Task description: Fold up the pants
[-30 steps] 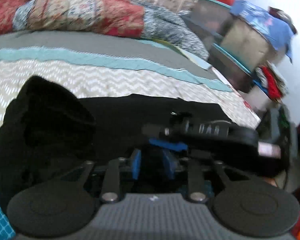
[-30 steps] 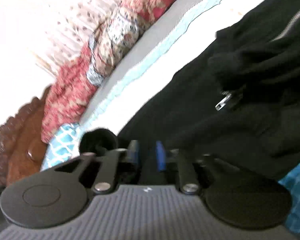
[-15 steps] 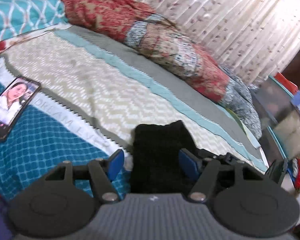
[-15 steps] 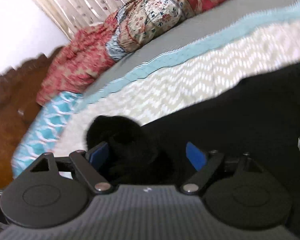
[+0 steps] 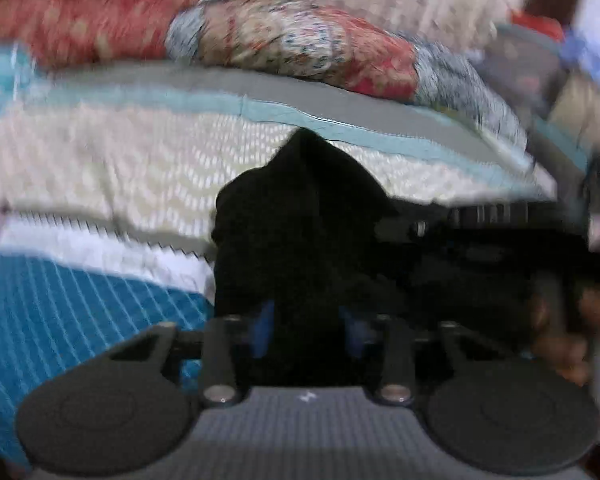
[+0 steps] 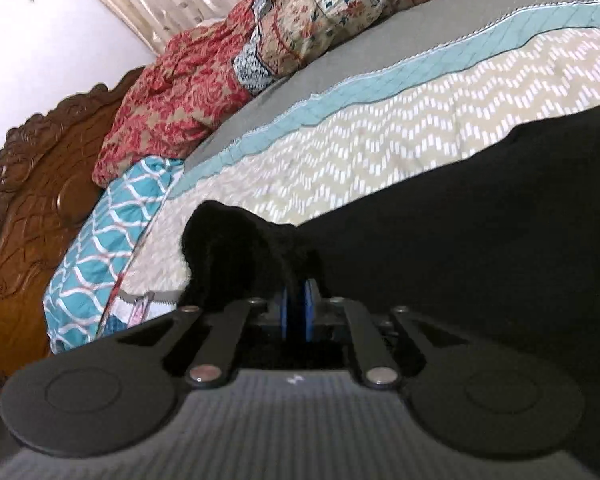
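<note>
The black pants (image 6: 480,208) lie on the bed's zigzag-patterned cover. My right gripper (image 6: 295,304) is shut on a bunched end of the black pants, with blue pads pressed together on a fold. In the blurred left wrist view the black pants (image 5: 300,216) rise in a peak between the blue pads of my left gripper (image 5: 306,332). Its jaws stand partly apart around the cloth; I cannot tell whether they grip it. The right gripper's black body (image 5: 480,232) shows to the right there.
A red and floral quilt (image 6: 260,52) is piled at the back of the bed. A teal patterned pillow (image 6: 112,216) and a carved wooden headboard (image 6: 32,188) are at the left. Boxes (image 5: 540,60) stand beyond the bed's right side.
My right gripper has closed from open onto the pants' bunched end. My left gripper's jaws have narrowed around the black cloth and the view has swung right.
</note>
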